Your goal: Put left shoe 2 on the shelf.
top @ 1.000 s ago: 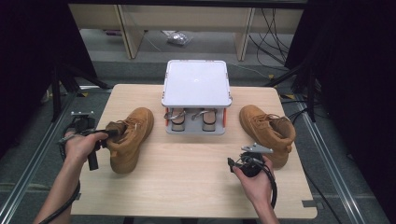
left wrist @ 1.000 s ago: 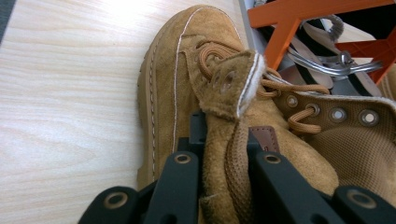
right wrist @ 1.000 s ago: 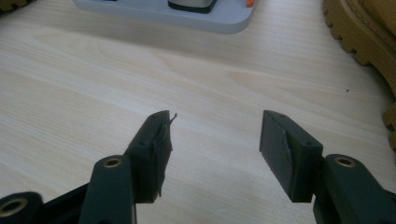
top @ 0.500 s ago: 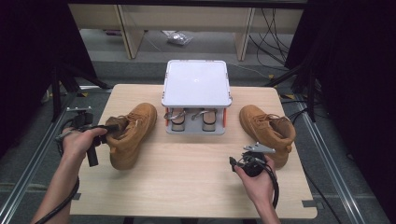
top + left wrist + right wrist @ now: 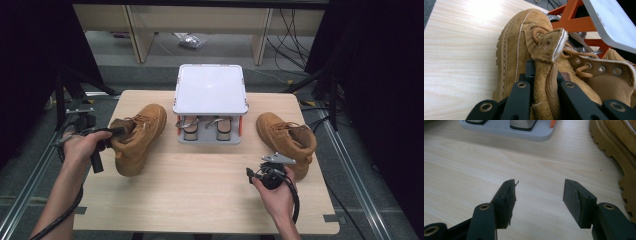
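Observation:
Two tan suede boots lie on the wooden table (image 5: 200,185). The left boot (image 5: 140,137) rests on its side left of the stand. My left gripper (image 5: 114,134) is shut on its tongue. In the left gripper view the jaws of the left gripper (image 5: 544,86) clamp the suede tongue (image 5: 549,47) and a lace, with the left boot's toe (image 5: 516,42) beyond. The right boot (image 5: 287,137) stands at the right. My right gripper (image 5: 265,172) hovers in front of it. Seen from its own camera, the right gripper (image 5: 539,195) is open over bare wood, and the right boot's sole (image 5: 619,145) shows at the right.
A stand with a white square top (image 5: 210,90) and orange posts sits at the table's far middle, with two metal-and-black items on its grey base (image 5: 210,139). The grey base (image 5: 524,132) lies ahead of my right gripper. Dark floor and cables surround the table.
The left hand has edged slightly away and to the left with the boot's tongue still clamped, and the boot has shifted a little with it. The right hand has stayed put.

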The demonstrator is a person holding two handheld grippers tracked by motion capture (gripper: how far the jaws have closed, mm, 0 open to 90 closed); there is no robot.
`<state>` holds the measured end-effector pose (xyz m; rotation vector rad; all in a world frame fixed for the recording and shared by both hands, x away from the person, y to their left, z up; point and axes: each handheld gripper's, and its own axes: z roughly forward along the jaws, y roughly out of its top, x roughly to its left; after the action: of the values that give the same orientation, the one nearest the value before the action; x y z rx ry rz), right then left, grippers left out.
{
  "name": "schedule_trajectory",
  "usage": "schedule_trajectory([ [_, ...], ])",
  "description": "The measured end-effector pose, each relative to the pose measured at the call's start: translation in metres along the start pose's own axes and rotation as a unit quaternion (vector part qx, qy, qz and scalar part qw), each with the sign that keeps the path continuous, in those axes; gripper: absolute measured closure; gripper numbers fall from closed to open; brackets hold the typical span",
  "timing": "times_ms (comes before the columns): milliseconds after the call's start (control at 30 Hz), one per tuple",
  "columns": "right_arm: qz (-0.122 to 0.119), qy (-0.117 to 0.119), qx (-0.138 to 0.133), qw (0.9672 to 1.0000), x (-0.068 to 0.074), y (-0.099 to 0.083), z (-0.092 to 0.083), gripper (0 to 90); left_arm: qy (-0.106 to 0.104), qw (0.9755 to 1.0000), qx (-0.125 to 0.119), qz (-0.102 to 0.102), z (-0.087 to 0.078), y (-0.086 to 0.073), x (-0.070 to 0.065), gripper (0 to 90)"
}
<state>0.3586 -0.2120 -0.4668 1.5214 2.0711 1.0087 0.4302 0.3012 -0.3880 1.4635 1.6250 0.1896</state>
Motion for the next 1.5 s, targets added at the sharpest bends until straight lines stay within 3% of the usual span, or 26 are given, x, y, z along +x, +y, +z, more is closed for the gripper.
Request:
schedule_trajectory([
  [133, 0.008, -0.002, 0.008, 0.9999, 0.002, 0.0, -0.002, 44.3, -0.004, 0.9999, -0.009, -0.004, -0.003, 0.005, 0.0, 82.9],
  [167, -0.006, -0.005, 0.004, 1.0, 0.0, 0.001, -0.002, 44.3, -0.003, 0.9999, -0.009, -0.004, -0.004, 0.007, 0.0, 82.9],
  [200, 0.012, -0.003, 0.009, 0.9999, 0.003, 0.001, -0.003, 44.4, -0.003, 0.9999, -0.011, -0.005, -0.004, 0.008, 0.0, 82.9],
  [267, 0.012, -0.003, 0.01, 0.9999, 0.003, 0.001, -0.003, 44.3, -0.001, 0.9999, -0.014, -0.003, -0.004, 0.011, 0.0, 82.9],
  [300, -0.002, -0.003, 0.005, 1.0, 0.0, 0.001, -0.002, 44.3, 0.0, 0.9999, -0.011, -0.002, -0.005, 0.012, -0.001, 82.9],
  [367, -0.004, -0.003, 0.005, 1.0, 0.0, 0.001, -0.002, 44.3, -0.001, 0.9999, -0.012, -0.005, -0.005, 0.014, 0.0, 82.9],
  [533, 0.016, 0.001, 0.001, 0.9999, 0.004, 0.0, 0.0, 44.3, -0.004, 0.9999, -0.013, -0.005, -0.006, 0.02, 0.001, 82.9],
  [600, -0.005, -0.003, 0.007, 1.0, 0.001, 0.0, -0.002, 44.4, -0.003, 0.9999, -0.015, -0.007, -0.006, 0.023, -0.001, 83.0],
  [633, 0.008, -0.001, 0.009, 0.9999, 0.003, 0.0, -0.002, 44.4, -0.003, 0.9998, -0.016, -0.009, -0.007, 0.024, -0.001, 83.0],
  [667, -0.008, -0.008, 0.005, 0.9999, 0.001, 0.0, -0.002, 44.4, -0.005, 0.9999, -0.016, -0.005, -0.007, 0.025, -0.001, 83.0],
  [733, -0.008, -0.006, 0.005, 0.9999, 0.001, 0.0, -0.002, 44.4, -0.004, 0.9998, -0.017, -0.007, -0.007, 0.028, -0.002, 82.9],
  [833, 0.018, 0.004, 0.012, 0.9998, 0.005, -0.001, -0.001, 44.5, -0.006, 0.9998, -0.017, -0.002, -0.009, 0.032, -0.002, 82.9],
  [900, 0.011, 0.001, 0.01, 0.9999, 0.005, -0.001, -0.001, 44.5, -0.009, 0.9998, -0.019, -0.006, -0.009, 0.035, -0.004, 82.9],
  [933, -0.003, 0.0, 0.006, 1.0, 0.002, -0.001, 0.0, 44.5, -0.008, 0.9998, -0.016, -0.005, -0.009, 0.036, -0.004, 82.9],
  [1133, -0.01, 0.004, 0.004, 0.9999, 0.004, 0.0, 0.0, 44.7, -0.014, 0.9998, -0.015, -0.002, -0.008, 0.045, -0.007, 82.8],
  [1300, -0.006, 0.0, 0.003, 1.0, 0.005, 0.0, -0.001, 44.7, -0.015, 0.9997, -0.02, -0.005, -0.009, 0.052, -0.009, 82.9],
  [1367, -0.009, 0.013, -0.002, 0.9999, 0.004, 0.0, 0.001, 44.7, -0.012, 0.9997, -0.021, -0.005, -0.01, 0.054, -0.011, 82.8],
  [1500, -0.002, 0.007, 0.007, 0.9999, 0.005, 0.0, 0.0, 44.7, -0.014, 0.9996, -0.023, -0.006, -0.011, 0.059, -0.012, 82.9],
])
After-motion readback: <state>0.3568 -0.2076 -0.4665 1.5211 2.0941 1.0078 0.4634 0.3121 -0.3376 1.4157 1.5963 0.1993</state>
